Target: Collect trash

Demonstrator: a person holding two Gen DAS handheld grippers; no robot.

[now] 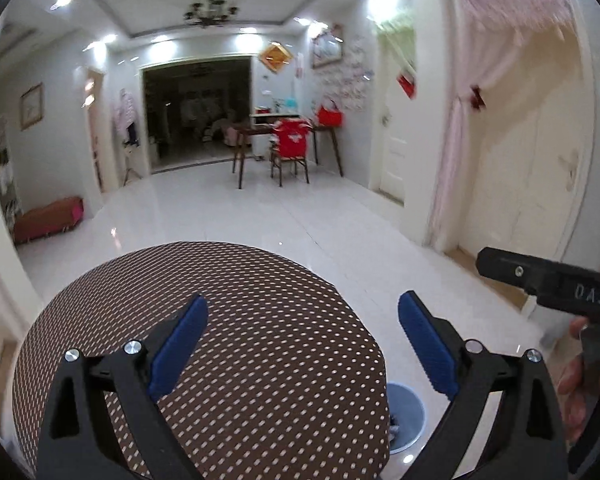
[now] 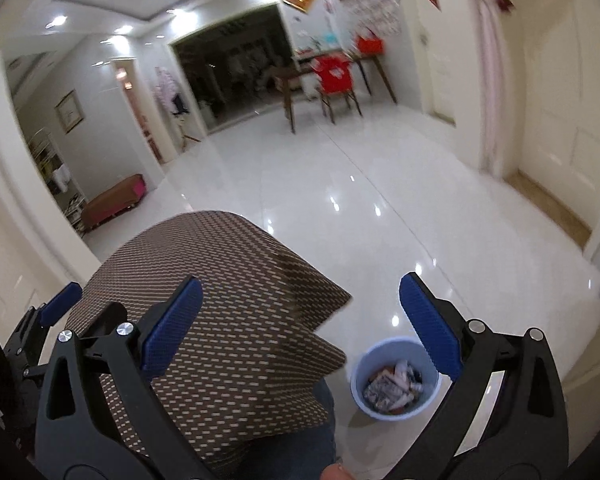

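Observation:
A pale blue bin [image 2: 394, 378] stands on the white floor beside the round table, holding crumpled paper and wrappers [image 2: 392, 386]. In the left wrist view only part of the bin [image 1: 406, 420] shows past the table's edge. My left gripper [image 1: 302, 320] hangs open above the table top, nothing between its blue pads. My right gripper [image 2: 300, 308] is open too, empty, raised above the table's edge with the bin down to the right between its fingers. The right gripper's black body [image 1: 548, 280] shows at the right edge of the left wrist view, held by a hand [image 1: 588, 384].
The round table [image 1: 220, 344] has a brown cloth with a white dash pattern. Glossy white floor [image 2: 360, 208] stretches ahead to a dark wooden table and a red-covered chair [image 1: 290, 140]. A low brown bench [image 1: 48, 218] sits at the left wall. Doors and a pink curtain [image 1: 472, 120] line the right.

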